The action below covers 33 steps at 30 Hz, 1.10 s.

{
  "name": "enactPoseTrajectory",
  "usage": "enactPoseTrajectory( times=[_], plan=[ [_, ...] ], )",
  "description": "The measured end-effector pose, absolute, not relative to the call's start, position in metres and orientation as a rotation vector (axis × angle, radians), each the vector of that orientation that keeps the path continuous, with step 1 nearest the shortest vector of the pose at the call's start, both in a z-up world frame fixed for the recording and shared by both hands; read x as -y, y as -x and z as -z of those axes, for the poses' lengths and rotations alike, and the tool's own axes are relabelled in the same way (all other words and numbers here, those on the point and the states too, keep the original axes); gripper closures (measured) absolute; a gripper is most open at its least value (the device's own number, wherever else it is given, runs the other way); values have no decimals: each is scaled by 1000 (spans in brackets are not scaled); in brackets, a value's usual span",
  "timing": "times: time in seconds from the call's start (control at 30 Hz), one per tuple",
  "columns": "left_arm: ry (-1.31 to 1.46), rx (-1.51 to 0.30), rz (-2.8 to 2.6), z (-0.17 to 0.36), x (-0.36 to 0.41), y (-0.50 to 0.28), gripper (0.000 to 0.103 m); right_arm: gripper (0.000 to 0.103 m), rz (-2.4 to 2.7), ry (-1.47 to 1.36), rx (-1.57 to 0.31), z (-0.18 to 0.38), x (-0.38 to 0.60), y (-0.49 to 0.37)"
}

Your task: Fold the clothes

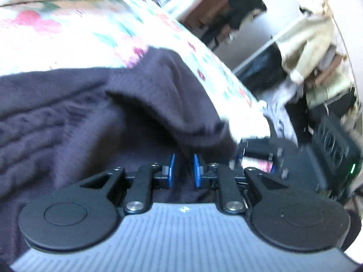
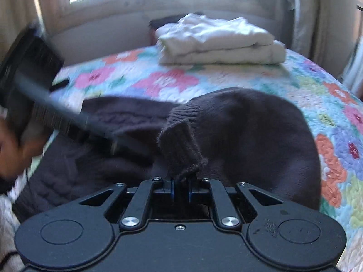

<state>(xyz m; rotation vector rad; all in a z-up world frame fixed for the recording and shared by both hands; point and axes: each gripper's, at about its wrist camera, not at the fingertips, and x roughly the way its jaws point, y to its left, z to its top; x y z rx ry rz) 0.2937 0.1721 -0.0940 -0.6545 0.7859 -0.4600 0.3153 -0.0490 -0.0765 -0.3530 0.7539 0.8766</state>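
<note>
A dark purple knit sweater (image 1: 68, 117) lies bunched on a floral quilt (image 1: 95, 34). My left gripper (image 1: 184, 170) has its blue pads a little apart with sweater fabric between them; the frame is blurred. In the right wrist view the sweater (image 2: 249, 136) spreads across the quilt (image 2: 329, 117). My right gripper (image 2: 180, 187) is shut on the ribbed cuff (image 2: 181, 142) of a sleeve, which stands up from the pads. The left gripper's body (image 2: 29, 72) shows blurred at the left, over the sweater.
A folded white blanket (image 2: 217, 43) sits at the far side of the bed under a window. Beside the bed are shelves with piled clothes (image 1: 317, 52) and a dark box (image 1: 335, 151) on the floor.
</note>
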Motion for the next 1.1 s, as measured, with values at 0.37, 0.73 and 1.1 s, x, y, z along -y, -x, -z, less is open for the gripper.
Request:
enactPoseTrajectory(
  times=[0.37, 0.73, 1.1],
  plan=[
    [777, -784, 425, 103, -196, -301, 71, 89, -880, 448, -794, 70, 29, -298],
    [713, -796, 415, 101, -186, -293, 68, 55, -461, 93, -756, 38, 144, -257],
    [583, -856, 386, 107, -163, -289, 53, 44, -450, -109, -906, 86, 171, -249]
  ],
)
